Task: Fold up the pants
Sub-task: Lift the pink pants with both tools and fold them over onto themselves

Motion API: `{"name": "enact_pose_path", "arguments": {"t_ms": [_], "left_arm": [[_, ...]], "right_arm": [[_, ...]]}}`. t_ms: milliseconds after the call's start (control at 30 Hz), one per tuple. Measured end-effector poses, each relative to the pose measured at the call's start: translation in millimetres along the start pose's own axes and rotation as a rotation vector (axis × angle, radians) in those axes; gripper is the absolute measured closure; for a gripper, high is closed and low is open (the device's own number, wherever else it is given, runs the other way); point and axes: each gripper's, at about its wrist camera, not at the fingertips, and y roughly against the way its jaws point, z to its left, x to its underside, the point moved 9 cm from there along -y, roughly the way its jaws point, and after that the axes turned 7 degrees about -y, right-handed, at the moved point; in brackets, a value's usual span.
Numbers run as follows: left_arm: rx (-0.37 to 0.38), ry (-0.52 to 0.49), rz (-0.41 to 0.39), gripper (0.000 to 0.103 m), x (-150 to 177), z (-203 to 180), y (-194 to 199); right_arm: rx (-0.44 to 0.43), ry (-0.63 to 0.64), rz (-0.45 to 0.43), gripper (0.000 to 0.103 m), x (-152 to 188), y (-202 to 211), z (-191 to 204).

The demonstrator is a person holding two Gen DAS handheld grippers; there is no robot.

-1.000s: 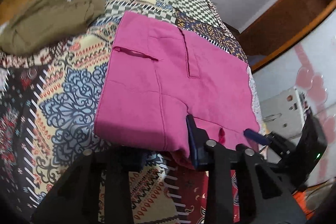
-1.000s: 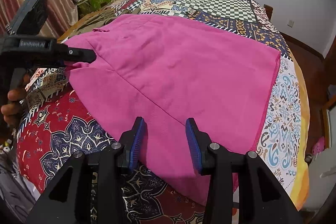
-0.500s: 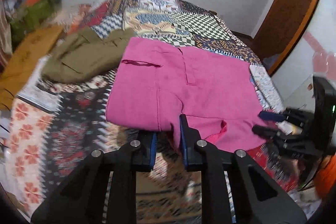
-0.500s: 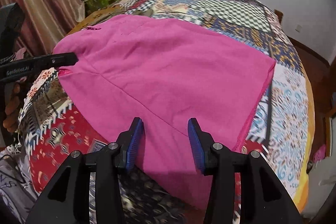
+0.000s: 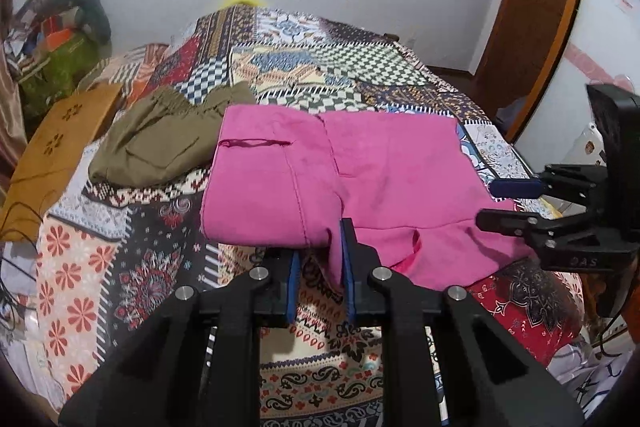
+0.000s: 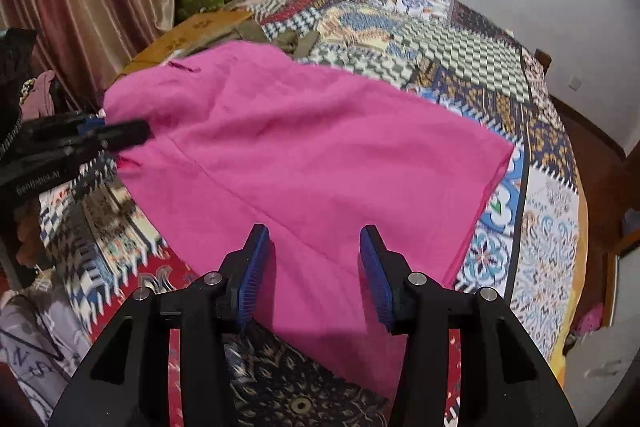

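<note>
The left gripper point(image 5: 320, 267) had its blue pads drawn near together, with a fold of the pink pants point(image 5: 340, 179) hanging between them at the near hem; whether the pads actually pinched the cloth could not be told. The right gripper point(image 6: 312, 267) was spread wide, its blue pads point(image 6: 256, 263) held apart over the near edge of the pants point(image 6: 312, 163) and closed on nothing.

The pants lay folded on the patterned bedspread point(image 5: 120, 267), toward its near end. In the left wrist view their long axis ran across the bed, from the slit pocket point(image 5: 256, 143) on the side nearer the olive garment point(image 5: 160, 143) to the end beside the right gripper point(image 5: 516, 205). The fly seam pointed up the bed, toward the far wall.

The olive garment lay crumpled, touching the pocket-side edge of the pants. Beyond it, a flat brown cardboard piece point(image 5: 52, 155) rested at the edge of the bedspread.
</note>
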Motion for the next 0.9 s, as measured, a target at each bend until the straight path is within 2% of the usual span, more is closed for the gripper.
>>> {"name": "enact_pose_path", "arguments": {"t_ms": [100,367,600,900], "left_arm": [[-0.008,-0.037,-0.024,0.086,-4.9,-4.1,3.2],[0.041,-0.085,-0.066,0.086,-16.9,-17.1,7.2],[0.122,-0.111,-0.095,0.086,-39.9,-41.4,11.4],[0.125,-0.223,-0.115,0.086,-53.6,-80.2,15.6]], "right_arm": [[-0.003,-0.009,-0.007,0.060,-7.1,-7.5,4.6],[-0.031,0.021,0.065,0.060,-4.5,-42.7,17.4],[-0.071,-0.016,0.066,0.059,-0.9,-47.8,14.9],[-0.081,-0.043,0.051,0.059,-0.5,-43.0,13.7]]}}
